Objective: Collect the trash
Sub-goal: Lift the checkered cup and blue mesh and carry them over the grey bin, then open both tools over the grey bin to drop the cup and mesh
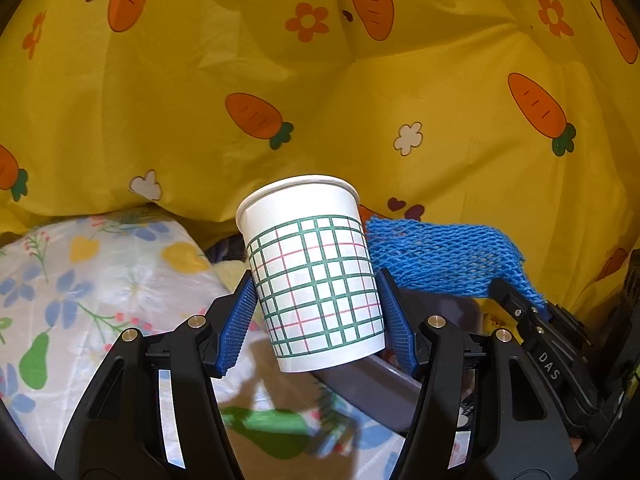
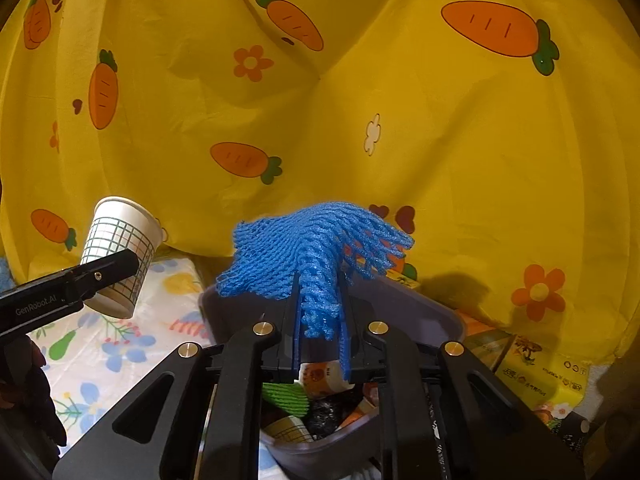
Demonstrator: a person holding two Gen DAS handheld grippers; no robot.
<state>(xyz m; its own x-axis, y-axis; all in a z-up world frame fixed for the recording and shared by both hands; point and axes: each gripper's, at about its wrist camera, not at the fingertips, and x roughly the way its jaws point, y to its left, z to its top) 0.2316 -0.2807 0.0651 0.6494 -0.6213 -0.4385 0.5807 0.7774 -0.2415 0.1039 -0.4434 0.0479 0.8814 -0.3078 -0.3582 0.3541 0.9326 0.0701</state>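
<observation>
Left gripper [image 1: 318,312]: fingers [image 1: 240,316] clamped on the paper cup [image 1: 316,276] at mid-wall, one blue pad either side. Cup is upright, slightly tilted, held in the air above the floral cloth [image 1: 100,280] that covers the desk. Judged very light, with thin walls: stiff at the rolled rim and the base, easily crushed in between. The wall looks undented at present. A hold nearer the rim or base would resist buckling better, so I should keep the squeeze gentle.

Right gripper [image 2: 320,320]: fingers nearly together, pinching the blue foam net [image 2: 312,248] by one end. The rest fans out and droops forward, over the grey bin [image 2: 440,312]. Judged almost weightless, soft and springy. It compresses to nearly nothing, so the fingers must close almost fully. The open mesh may snag on the pads at release.

Bin lies directly below the right gripper and already holds cups and wrappers. In the right wrist view the cup sits well to the left of the bin. Yellow carrot-print sheet [image 2: 400,120] hangs behind everything.
</observation>
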